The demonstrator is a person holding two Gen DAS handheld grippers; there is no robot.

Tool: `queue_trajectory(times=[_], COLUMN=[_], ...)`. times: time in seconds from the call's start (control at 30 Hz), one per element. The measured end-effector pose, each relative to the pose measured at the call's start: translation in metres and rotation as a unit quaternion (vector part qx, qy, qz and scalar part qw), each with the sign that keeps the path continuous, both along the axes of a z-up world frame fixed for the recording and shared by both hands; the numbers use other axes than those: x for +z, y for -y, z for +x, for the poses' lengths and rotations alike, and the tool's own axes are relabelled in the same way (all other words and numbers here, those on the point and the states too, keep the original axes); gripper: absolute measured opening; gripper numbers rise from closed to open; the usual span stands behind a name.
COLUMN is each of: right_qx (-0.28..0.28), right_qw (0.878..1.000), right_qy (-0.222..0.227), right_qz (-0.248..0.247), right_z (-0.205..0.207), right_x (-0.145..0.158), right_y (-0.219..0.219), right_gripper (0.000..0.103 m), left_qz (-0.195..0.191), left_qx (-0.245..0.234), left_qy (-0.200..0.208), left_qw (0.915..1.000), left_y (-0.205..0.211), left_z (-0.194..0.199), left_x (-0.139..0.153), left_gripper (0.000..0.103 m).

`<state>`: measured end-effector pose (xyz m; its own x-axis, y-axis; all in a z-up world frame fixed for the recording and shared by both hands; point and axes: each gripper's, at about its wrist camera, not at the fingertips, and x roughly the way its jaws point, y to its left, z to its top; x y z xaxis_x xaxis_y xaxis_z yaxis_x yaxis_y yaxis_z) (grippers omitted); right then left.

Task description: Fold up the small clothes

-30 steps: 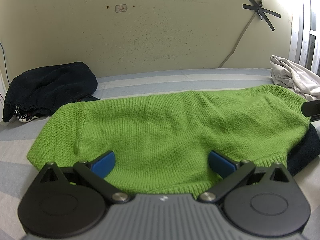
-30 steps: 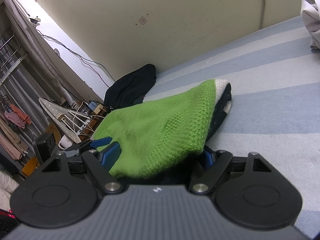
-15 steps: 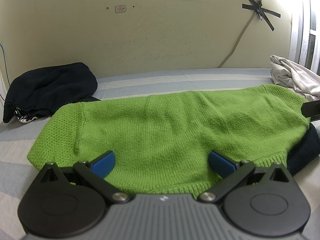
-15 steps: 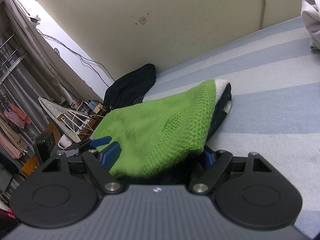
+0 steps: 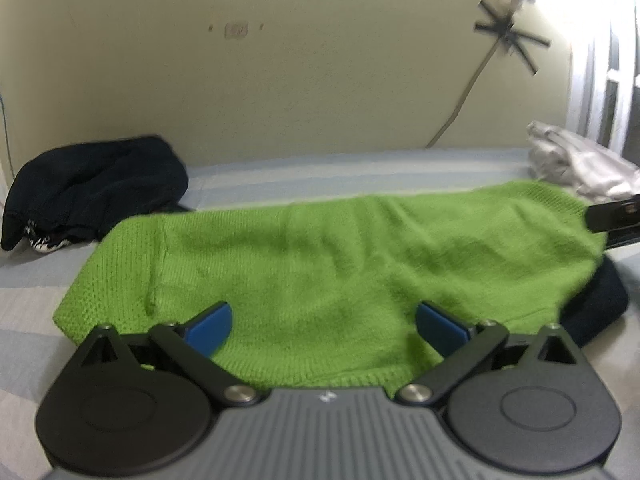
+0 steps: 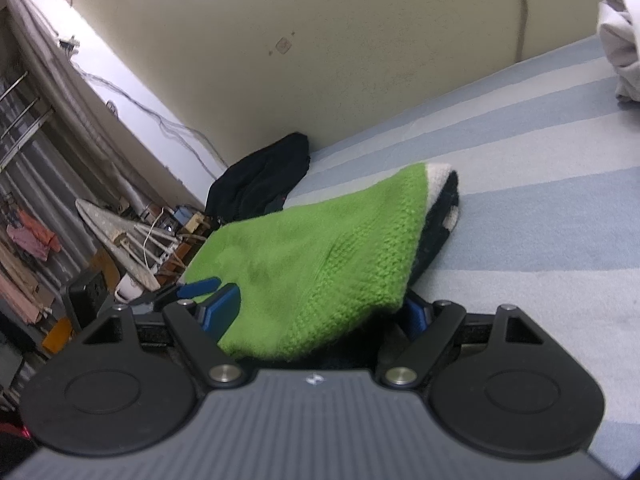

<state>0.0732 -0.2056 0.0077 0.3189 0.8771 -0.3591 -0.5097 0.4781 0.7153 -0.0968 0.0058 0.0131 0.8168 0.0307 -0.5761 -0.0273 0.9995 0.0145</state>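
A small green knit sweater (image 5: 320,256) lies spread on the striped bed, with a dark and white part showing under its right end (image 5: 600,304). My left gripper (image 5: 324,326) is open, its blue pads wide apart over the sweater's near hem. My right gripper (image 6: 316,312) is open around the sweater's right end (image 6: 320,256); its right pad is mostly hidden under the fabric. The right gripper's tip shows at the right edge of the left wrist view (image 5: 616,216). The left gripper's blue pad shows in the right wrist view (image 6: 198,286).
A dark garment (image 5: 96,184) lies heaped at the back left by the wall. A pale crumpled cloth (image 5: 576,168) lies at the back right. Beyond the bed's left edge stand an ironing board and clutter (image 6: 116,240).
The left wrist view has blurred and shifted slightly, so the left gripper moves a little. The sweater and the right gripper hold about the same place.
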Motion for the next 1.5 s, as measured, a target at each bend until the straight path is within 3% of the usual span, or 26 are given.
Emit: queue_trajectory(times=[0.07,0.17,0.23,0.3,0.37,0.43,0.47,0.5,0.53,0.6,0.73,0.8,0.97,1.03,1.13,1.23,1.3,1.4,1.5], right_qx=[-0.032,-0.070,-0.091,-0.104,-0.106,-0.097,-0.092,-0.100,-0.106,-0.119,-0.096,-0.066,0.033,0.074,0.124,0.176,0.178,0.178,0.128], right_qw=[0.999,0.997,0.996,0.994,0.994,0.994,0.995,0.994,0.993,0.992,0.993,0.992,0.982,0.975,0.969,0.965,0.970,0.979,0.985], right_qy=[0.006,-0.011,-0.015,-0.012,-0.014,-0.015,-0.018,-0.015,-0.018,-0.012,0.060,0.099,0.168,0.184,0.168,0.110,0.104,0.080,0.113], right_qz=[-0.015,-0.009,-0.009,-0.016,-0.030,-0.038,-0.044,-0.053,-0.051,-0.032,-0.025,-0.040,-0.079,-0.102,-0.135,-0.159,-0.128,-0.056,-0.029], right_z=[-0.006,-0.020,-0.030,-0.038,-0.040,-0.039,-0.038,-0.038,-0.039,-0.043,-0.053,-0.055,-0.046,-0.043,-0.036,-0.026,-0.023,-0.014,-0.009], right_x=[0.003,0.002,0.002,0.003,0.003,0.001,-0.002,-0.003,-0.002,0.011,0.061,0.085,0.120,0.119,0.091,0.047,0.048,0.072,0.096], right_y=[0.005,0.022,0.030,0.030,0.020,0.003,-0.005,-0.011,-0.013,-0.014,-0.043,-0.069,-0.164,-0.210,-0.271,-0.310,-0.300,-0.251,-0.193], right_gripper=[0.083,0.083,0.078,0.077,0.072,0.054,0.046,0.036,0.029,0.027,0.026,0.026,0.025,0.023,0.020,0.022,0.026,0.034,0.035], left_qz=[-0.011,-0.063,-0.104,-0.109,-0.109,-0.087,-0.071,-0.063,-0.064,-0.073,-0.121,-0.144,-0.203,-0.204,-0.216,-0.225,-0.219,-0.212,-0.207], left_qx=[-0.007,-0.019,-0.044,-0.066,-0.090,-0.105,-0.104,-0.097,-0.093,-0.097,-0.111,-0.095,-0.009,0.035,0.078,0.089,0.085,0.069,0.055], left_qy=[0.013,0.006,0.032,0.050,0.027,-0.015,-0.045,-0.079,-0.060,-0.054,-0.040,-0.009,0.053,0.067,0.079,0.078,0.074,0.074,0.067], left_qw=[0.9998,0.9978,0.9931,0.9906,0.9896,0.9905,0.9910,0.9902,0.9918,0.9911,0.9856,0.9850,0.9777,0.9761,0.9702,0.9672,0.9691,0.9720,0.9745], left_y=[-0.003,-0.011,-0.014,-0.008,0.003,0.017,0.025,0.029,0.029,0.027,0.002,-0.023,-0.107,-0.135,-0.167,-0.177,-0.173,-0.162,-0.145], left_z=[-0.005,-0.007,-0.009,-0.002,0.017,0.040,0.052,0.063,0.062,0.058,0.038,0.015,-0.053,-0.075,-0.096,-0.097,-0.092,-0.081,-0.057], left_x=[0.003,0.015,0.033,0.047,0.050,0.040,0.030,0.018,0.014,0.015,0.023,0.030,0.046,0.052,0.053,0.058,0.057,0.055,0.053], left_gripper=[0.088,0.062,0.059,0.054,0.045,0.033,0.019,0.016,0.016,0.016,0.025,0.045,0.056,0.059,0.063,0.067,0.077,0.089,0.092])
